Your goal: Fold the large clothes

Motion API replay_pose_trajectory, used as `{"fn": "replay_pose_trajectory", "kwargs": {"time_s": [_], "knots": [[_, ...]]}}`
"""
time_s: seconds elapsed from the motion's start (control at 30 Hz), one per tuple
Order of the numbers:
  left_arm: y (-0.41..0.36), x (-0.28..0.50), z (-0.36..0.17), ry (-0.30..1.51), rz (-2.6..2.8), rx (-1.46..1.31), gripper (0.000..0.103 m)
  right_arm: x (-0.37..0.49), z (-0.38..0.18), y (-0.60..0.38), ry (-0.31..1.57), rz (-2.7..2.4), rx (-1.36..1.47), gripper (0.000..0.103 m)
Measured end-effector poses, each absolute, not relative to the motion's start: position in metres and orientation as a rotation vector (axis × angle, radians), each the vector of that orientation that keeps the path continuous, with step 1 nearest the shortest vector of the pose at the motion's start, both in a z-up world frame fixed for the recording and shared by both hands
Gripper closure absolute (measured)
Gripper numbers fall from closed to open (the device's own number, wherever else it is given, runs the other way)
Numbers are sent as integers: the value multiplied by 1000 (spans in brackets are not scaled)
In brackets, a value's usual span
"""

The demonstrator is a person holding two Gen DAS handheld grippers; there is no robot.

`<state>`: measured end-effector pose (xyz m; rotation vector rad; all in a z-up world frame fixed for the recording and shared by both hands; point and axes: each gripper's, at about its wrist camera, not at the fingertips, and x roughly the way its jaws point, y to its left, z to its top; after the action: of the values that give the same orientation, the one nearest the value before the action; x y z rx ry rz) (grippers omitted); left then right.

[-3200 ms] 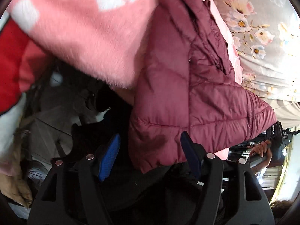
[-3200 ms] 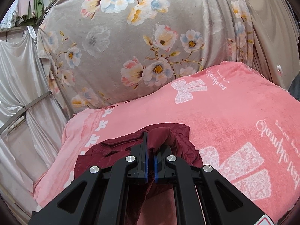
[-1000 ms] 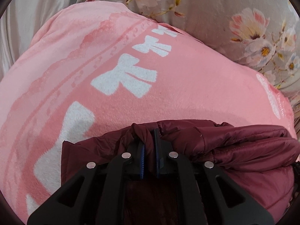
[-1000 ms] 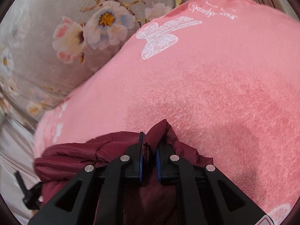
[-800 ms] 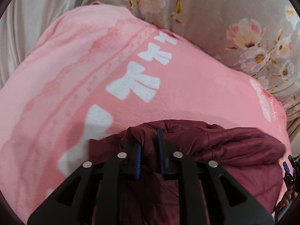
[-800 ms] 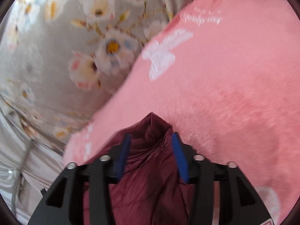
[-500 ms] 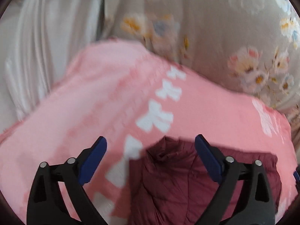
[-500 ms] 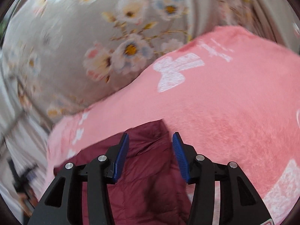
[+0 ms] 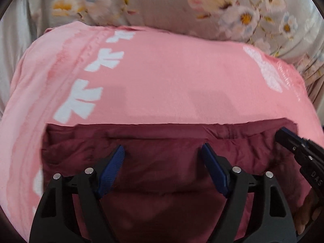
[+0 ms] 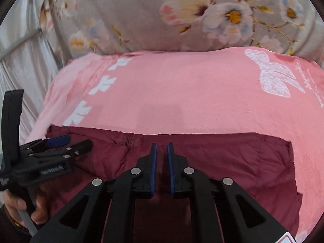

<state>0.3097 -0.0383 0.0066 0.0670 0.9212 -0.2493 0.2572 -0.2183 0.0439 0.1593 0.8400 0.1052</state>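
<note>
jacket: the maroon puffer jacket (image 9: 162,162) lies flat on the pink fleece blanket (image 9: 172,77), its far edge a straight line running from 9 to 3 o'clock across both wrist views; that looks like a finished fold laid square.
blanket: it covers the surface beneath, which is hidden, so I cannot tell whether that is a bed or a desk; its white bow prints run toward 10 o'clock in the left view.
backdrop: a grey floral cloth (image 10: 202,20) hangs behind at 12 o'clock, not part of the job.
left tongs: the left tongs (image 9: 163,151) are spread wide and closing at this moment; nothing sits between the blue pads (image 9: 112,170), and the jacket lies below them, not pinched.
right tongs: the right tongs (image 10: 161,151) are closing to a narrow slit with no cloth in the slit; they hang above the jacket's middle.
why so: both pairs seem lifted clear so the padded layers can settle without being dragged.
jacket to left tongs: straight under and ahead, far edge at 12 o'clock, left corner toward 9 o'clock.
jacket to right tongs: straight under, zip (image 10: 128,139) at about 11 o'clock, right corner toward 3 o'clock.
neighbours: in the left view the right tongs enter at 3 o'clock over the jacket's corner; in the right view the left tongs appear at 9 o'clock with a hand (image 10: 24,206) on the grip.
</note>
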Motion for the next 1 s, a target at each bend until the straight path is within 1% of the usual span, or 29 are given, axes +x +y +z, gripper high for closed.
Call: {"fn": "replay_pose_trajectory", "kwargs": {"time_s": [0.07, 0.23, 0.47, 1.0], "knots": [[-47, 314, -8, 907, -233, 106, 26, 265, 29, -216, 869, 100, 140, 94], [-51, 323, -24, 887, -248, 95, 19, 271, -7, -227, 913, 99, 255, 98], [-56, 326, -32, 867, -236, 114, 17, 266, -12, -219, 891, 64, 200, 98], [-60, 325, -36, 861, -194, 149, 15, 266, -14, -218, 888, 65, 202, 98]]}}
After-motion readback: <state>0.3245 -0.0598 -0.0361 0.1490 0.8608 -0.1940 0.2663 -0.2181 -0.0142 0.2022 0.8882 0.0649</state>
